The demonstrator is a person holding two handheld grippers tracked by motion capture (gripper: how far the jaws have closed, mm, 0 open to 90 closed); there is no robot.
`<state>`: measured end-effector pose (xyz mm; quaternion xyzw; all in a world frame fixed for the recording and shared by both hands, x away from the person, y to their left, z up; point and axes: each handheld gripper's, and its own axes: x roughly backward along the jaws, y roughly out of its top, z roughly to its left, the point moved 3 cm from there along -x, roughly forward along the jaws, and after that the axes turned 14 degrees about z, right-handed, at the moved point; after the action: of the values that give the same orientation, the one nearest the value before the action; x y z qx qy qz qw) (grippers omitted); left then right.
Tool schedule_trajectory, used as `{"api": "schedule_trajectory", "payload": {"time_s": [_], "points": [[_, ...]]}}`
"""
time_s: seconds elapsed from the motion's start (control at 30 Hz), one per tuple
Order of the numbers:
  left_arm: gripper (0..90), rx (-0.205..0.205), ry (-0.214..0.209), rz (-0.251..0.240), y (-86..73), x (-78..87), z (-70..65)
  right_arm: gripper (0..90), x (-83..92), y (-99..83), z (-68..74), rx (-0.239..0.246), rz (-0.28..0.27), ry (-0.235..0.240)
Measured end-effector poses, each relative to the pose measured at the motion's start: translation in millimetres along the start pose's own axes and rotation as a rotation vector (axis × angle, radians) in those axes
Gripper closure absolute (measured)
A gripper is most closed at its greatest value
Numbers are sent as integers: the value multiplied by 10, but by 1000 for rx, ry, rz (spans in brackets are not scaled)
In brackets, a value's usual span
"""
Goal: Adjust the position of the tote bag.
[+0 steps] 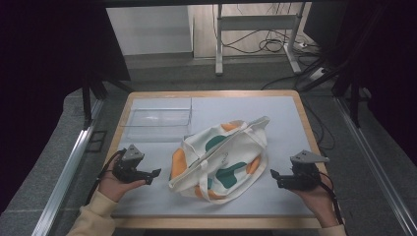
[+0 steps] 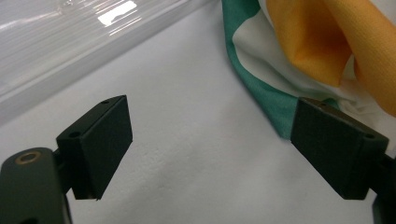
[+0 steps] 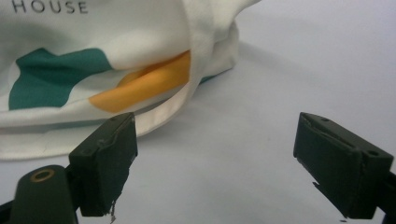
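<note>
Mid-worktop [image 1: 285,113]: canvas tote bag [image 1: 219,160], cream with green and orange patches. Soft, light, limp; best taken by strap or hem. Left gripper [image 1: 153,174] and right gripper [image 1: 273,176] flank it, jaws wide apart, holding nothing.

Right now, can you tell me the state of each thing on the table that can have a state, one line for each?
Left tool: open, empty, beside the bag without touching it.
Right tool: open, empty, pointing toward the bag.
Tote bag: lying on its side, slumped and creased, straps loose.
Clear plastic box: upright, no lid on, seemingly empty.
Table mat: lying flat on the table.
</note>
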<state>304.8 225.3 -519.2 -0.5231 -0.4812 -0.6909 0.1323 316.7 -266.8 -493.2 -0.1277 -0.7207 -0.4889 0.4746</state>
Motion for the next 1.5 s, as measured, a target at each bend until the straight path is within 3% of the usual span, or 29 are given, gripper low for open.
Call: {"api": "schedule_trajectory", "payload": {"time_s": [0.1,0.27,0.43,0.63,0.87,1.07,1.33,1.5], "points": [[128,6,-1,-8,23,8,14,158,-32,-24,-5,11,19,-2],[139,17,-12,-14,37,46,13,184,-20,-48,-76,-34,8,27],[163,-9,-4,-26,86,152,-47,195,-31,-76,-85,-38,16,16],[169,0,-33,-58,128,273,-83,205,78,-33,-66,-44,-23,5],[194,-1,-60,-64,196,323,-134,216,84,-62,-74,-48,-24,1],[206,-27,-78,-77,238,391,-238,217,32,-74,-70,-33,-8,-3],[227,-56,-125,-96,306,533,-375,213,59,-71,-70,-40,-28,-2],[235,-79,-121,-107,329,616,-446,210,44,-78,-75,-42,-23,2]]}}
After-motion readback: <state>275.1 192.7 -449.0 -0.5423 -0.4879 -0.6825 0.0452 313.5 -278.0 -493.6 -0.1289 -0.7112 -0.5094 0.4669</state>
